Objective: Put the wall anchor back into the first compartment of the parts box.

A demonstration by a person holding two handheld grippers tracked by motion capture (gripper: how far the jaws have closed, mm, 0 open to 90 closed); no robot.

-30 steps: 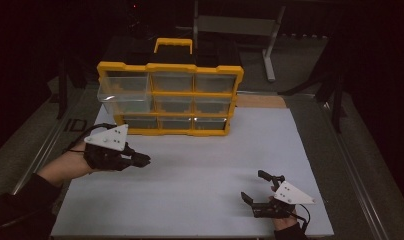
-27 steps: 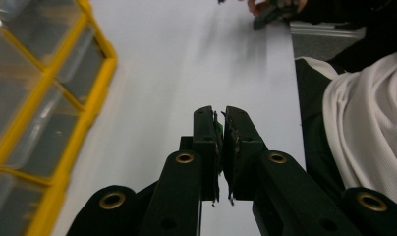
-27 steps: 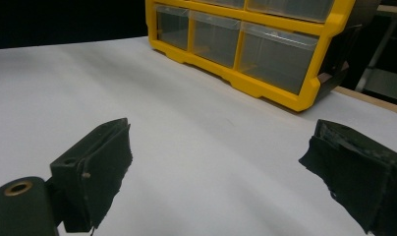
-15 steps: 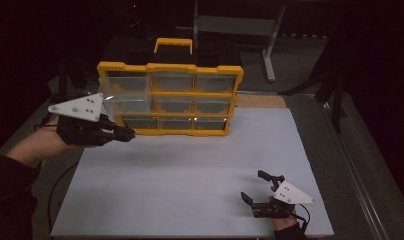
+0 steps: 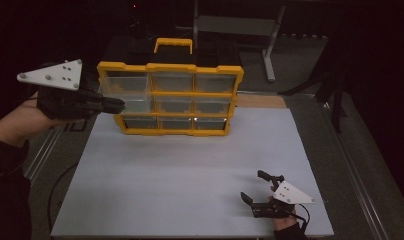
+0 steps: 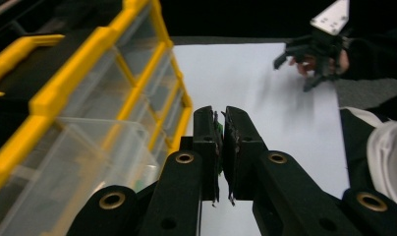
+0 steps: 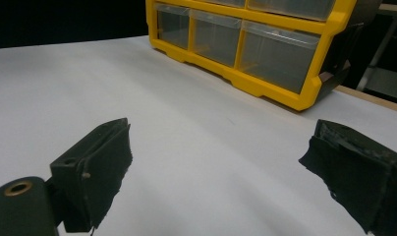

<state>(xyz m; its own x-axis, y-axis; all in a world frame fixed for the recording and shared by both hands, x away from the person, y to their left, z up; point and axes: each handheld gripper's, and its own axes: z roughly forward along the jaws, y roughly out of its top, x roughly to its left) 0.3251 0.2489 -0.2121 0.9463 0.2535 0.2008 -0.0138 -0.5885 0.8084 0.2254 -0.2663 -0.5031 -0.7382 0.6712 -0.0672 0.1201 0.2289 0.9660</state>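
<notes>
A yellow drawer organizer (image 5: 171,97) with clear drawers stands upright at the back of the white mat (image 5: 190,170). One clear drawer (image 6: 100,162) in its left column is pulled out. My left gripper (image 5: 116,105) hovers level at the organizer's left side, with its tips by that drawer. In the left gripper view, the left gripper (image 6: 220,115) is shut on a small green sliver (image 6: 219,130). My right gripper (image 5: 260,192) rests on the mat at the front right. Its jaws are wide open with nothing between them, as the right gripper view shows (image 7: 221,147).
The organizer (image 7: 265,49) has a yellow carry handle (image 5: 173,44) on top. A metal stand (image 5: 270,45) rises behind the table at the right. A strip of wood (image 5: 262,101) lies beside the organizer. Rails run along the table's edges.
My left gripper has risen from the mat and moved left, up to the organizer's left column. The right gripper has stayed where it was.
</notes>
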